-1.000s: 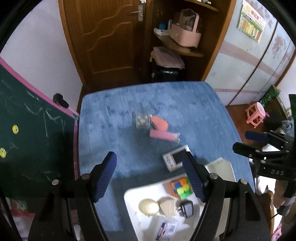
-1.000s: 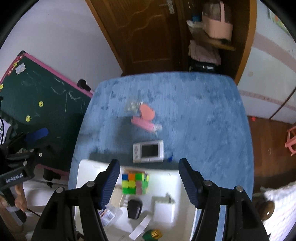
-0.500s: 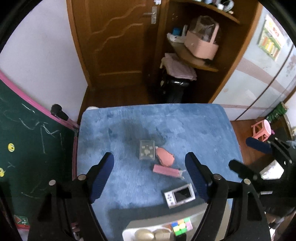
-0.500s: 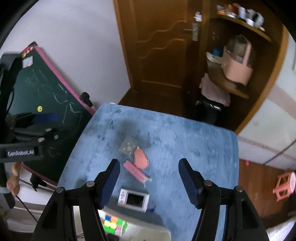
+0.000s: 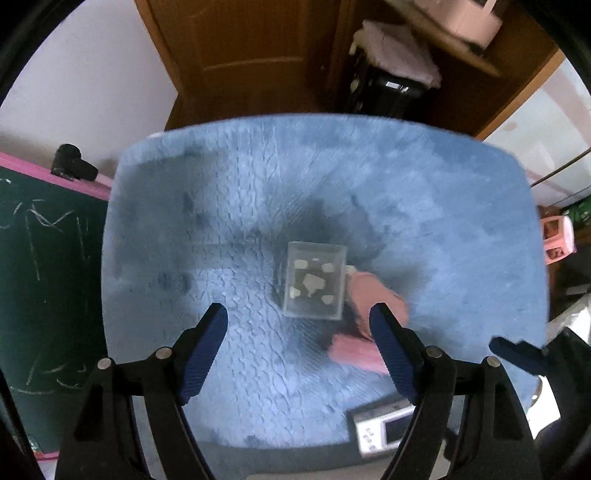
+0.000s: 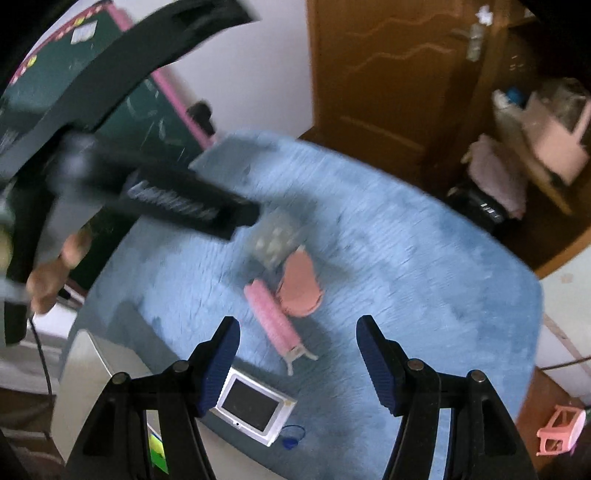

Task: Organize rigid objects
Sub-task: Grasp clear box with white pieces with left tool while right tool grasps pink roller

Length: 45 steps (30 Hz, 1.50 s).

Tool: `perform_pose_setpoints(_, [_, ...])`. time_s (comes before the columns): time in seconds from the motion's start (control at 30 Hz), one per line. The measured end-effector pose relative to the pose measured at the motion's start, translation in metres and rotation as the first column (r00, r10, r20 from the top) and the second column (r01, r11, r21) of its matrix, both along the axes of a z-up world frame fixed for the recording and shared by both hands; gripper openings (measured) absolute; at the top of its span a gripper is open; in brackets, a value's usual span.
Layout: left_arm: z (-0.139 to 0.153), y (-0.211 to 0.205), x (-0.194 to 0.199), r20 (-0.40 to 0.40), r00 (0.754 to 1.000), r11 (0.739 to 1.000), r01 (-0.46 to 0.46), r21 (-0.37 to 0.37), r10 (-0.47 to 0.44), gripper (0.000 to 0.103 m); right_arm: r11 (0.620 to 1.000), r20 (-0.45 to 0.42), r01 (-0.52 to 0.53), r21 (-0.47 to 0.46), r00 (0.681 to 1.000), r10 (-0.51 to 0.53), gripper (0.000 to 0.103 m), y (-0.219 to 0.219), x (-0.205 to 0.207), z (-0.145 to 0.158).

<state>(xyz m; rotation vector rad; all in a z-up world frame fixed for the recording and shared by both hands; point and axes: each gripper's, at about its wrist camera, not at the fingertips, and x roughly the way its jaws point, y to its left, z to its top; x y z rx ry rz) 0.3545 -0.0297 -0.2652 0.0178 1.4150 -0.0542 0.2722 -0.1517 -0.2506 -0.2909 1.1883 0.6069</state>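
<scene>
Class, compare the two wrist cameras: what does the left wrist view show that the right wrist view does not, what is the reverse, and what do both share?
Only the left wrist view: the open left gripper from behind.

Only the right wrist view: the door handle, the person's hand, a blue tag beside the handheld screen device.

Both: blue table cover, clear box, pink roller, handheld screen device.

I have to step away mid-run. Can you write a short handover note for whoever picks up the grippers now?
Left gripper: open, empty, above the clear box.
Right gripper: open, empty, above the pink roller.
On the blue mat: clear box, peach case, pink roller, handheld game.
White tray at the near edge holds some items already.
Left: the four mat items.
</scene>
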Motion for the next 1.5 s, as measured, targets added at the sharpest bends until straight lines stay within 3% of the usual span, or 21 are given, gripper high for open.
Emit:
perform_pose_setpoints(0.2, [-0.034, -0.002, 0.012, -0.06, 0.998, 0.999, 0.004, 0.04, -0.002, 0.082, 1.0, -0.07, -0.029, 0.008, 0.997, 0.029, 0.066, 0.0, 0.008, -0.032])
perform_pose_setpoints(0.43, [-0.048, -0.012, 0.017, -0.084, 0.996, 0.999, 0.025, 0.041, -0.022, 0.082, 0.998, -0.101, -0.055, 0.022, 0.993, 0.057, 0.066, 0.005, 0.013, -0.047])
perform_pose_setpoints(0.9, [-0.059, 0.002, 0.022, -0.107, 0.993, 0.999, -0.038, 0.026, 0.041, 0.082, 0.994, -0.1, -0.11, 0.005, 0.989, 0.11, 0.066, 0.02, 0.013, -0.061])
perform_pose_setpoints(1.13, [-0.074, -0.005, 0.028, -0.128, 0.99, 0.997, -0.045, 0.057, 0.052, 0.081, 0.991, -0.089, -0.13, -0.037, 0.988, 0.126, 0.066, 0.035, 0.015, -0.072])
perform_pose_setpoints(1.3, [-0.079, -0.003, 0.028, -0.128, 0.989, 0.997, -0.068, 0.041, 0.073, 0.078, 0.987, -0.104, -0.132, -0.089, 0.987, 0.122, 0.049, 0.046, 0.016, -0.087])
perform_pose_setpoints(1.33, [-0.078, -0.004, 0.027, -0.126, 0.99, 0.997, -0.068, 0.032, 0.071, 0.076, 0.984, -0.111, -0.143, -0.105, 0.985, 0.131, 0.038, 0.049, 0.015, -0.09])
perform_pose_setpoints(1.43, [-0.073, -0.003, 0.023, -0.111, 0.992, 0.998, -0.063, 0.016, 0.064, 0.054, 0.982, -0.112, -0.152, -0.113, 0.984, 0.139, 0.032, 0.051, 0.014, -0.091])
perform_pose_setpoints(1.5, [-0.068, -0.002, 0.018, -0.108, 0.992, 0.998, -0.063, 0.024, 0.065, 0.054, 0.985, -0.107, -0.148, -0.088, 0.985, 0.138, 0.03, 0.05, 0.013, -0.086])
